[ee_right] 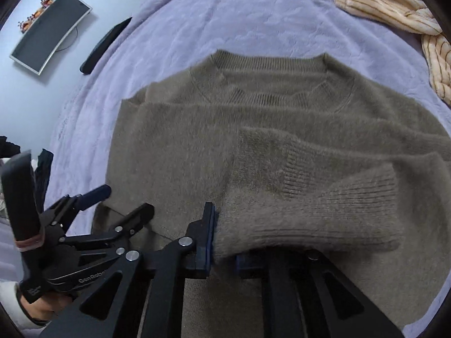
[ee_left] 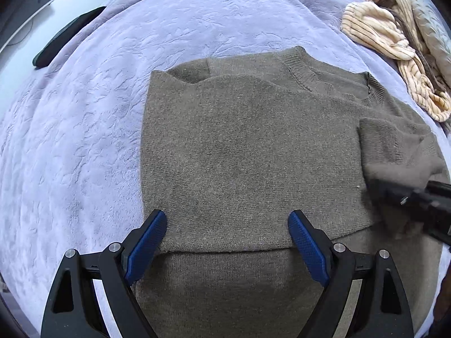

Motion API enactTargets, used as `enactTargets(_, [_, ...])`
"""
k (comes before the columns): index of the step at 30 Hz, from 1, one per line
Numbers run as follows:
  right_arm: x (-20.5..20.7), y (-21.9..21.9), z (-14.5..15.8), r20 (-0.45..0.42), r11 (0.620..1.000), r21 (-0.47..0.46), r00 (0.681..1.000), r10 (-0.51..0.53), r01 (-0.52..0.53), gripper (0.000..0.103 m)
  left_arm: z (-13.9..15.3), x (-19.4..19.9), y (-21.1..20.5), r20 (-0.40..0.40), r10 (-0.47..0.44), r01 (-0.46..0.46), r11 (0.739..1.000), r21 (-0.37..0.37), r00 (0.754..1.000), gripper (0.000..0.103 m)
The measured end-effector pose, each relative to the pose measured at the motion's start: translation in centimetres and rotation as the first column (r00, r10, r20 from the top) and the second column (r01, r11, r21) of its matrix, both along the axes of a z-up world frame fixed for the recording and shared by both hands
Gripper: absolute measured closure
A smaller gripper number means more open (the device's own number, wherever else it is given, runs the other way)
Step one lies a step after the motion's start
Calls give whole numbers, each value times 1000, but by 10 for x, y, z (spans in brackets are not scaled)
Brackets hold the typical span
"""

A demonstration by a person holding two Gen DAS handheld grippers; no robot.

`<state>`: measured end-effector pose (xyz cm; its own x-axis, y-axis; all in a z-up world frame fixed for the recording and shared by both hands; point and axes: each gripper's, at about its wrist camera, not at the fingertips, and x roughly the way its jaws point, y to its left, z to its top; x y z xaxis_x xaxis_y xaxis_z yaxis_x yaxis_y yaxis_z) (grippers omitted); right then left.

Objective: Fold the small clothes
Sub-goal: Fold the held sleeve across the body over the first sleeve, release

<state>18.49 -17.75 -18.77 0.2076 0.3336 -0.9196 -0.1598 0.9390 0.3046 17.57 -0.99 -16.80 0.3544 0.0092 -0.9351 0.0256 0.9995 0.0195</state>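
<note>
Brown sweater [ee_left: 239, 155] under left tongs [ee_left: 227, 242], cuff [ee_right: 324, 219] between right tongs [ee_right: 225, 239].

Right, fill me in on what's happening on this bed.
A person with a gripper in each hand is folding a brown sweater on a lilac blanket. The right gripper has a sleeve cuff between its fingers, carried over the sweater's body. The left gripper hangs open above the hem, holding nothing. Striped clothes lie aside.
</note>
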Motion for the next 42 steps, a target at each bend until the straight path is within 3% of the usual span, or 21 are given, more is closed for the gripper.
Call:
enactTargets(4, [-5,-4,6,-14,997,42,998,-62,63,58,-1,-4,-2,-8,-12,12,1000,-24,1000,14])
enactTargets(8, [-10,-32,17,-36,970,130,979,-203,206,56,7,-7,1,-10,-10,9,998,-57,1000,14])
enactTargets(10, [-10,-51,14,-75,930,203,952,-297,306,56,9,-9,1,-10,-12,11,998,-62,1000,14])
enactTargets(12, [-7,-62,7,-114,882,253,918,-381,397,63,15,-18,9,-8,-11,10,998,-67,1000,14])
enactTargets(13, [-7,-66,7,-122,865,268,905,-407,425,86,18,-21,11,-5,-8,8,997,-72,1000,14])
enactTargets(14, [-6,-68,7,-123,848,279,893,-434,450,95,20,-22,14,-1,-6,6,997,-76,1000,14])
enactTargets(15, [-4,-65,11,-106,845,285,891,-441,452,95,23,-24,17,5,-3,3,997,-78,1000,14])
enactTargets(17, [1,-48,25,-29,884,256,917,-397,390,95,28,-23,19,18,9,-8,997,-78,1000,14])
enactTargets(22, [15,24,49,103,987,114,987,-125,113,95,33,-25,38,37,61,-59,996,-69,997,14])
enactTargets(27, [18,94,16,91,994,-43,991,100,-96,95,26,-28,62,9,119,-119,992,-50,993,14])
enactTargets(30, [11,104,-2,38,986,-96,990,138,-134,89,26,-30,74,5,126,-125,991,-41,992,14])
enactTargets(31, [9,106,-3,34,984,-106,988,148,-144,82,27,-30,77,6,126,-126,991,-43,992,14])
enactTargets(34, [-1,109,4,39,976,-108,980,194,-188,40,32,-26,82,3,138,-137,988,-77,990,14])
enactTargets(38, [-14,98,24,40,975,-65,976,216,-213,39,43,-24,85,21,153,-150,984,-94,988,14])
enactTargets(40, [-22,71,35,41,988,-32,988,150,-149,39,50,-22,84,31,144,-140,985,-100,989,14])
enactTargets(42, [-28,29,42,24,1000,17,1000,10,-11,39,55,-19,81,41,126,-122,988,-98,991,14])
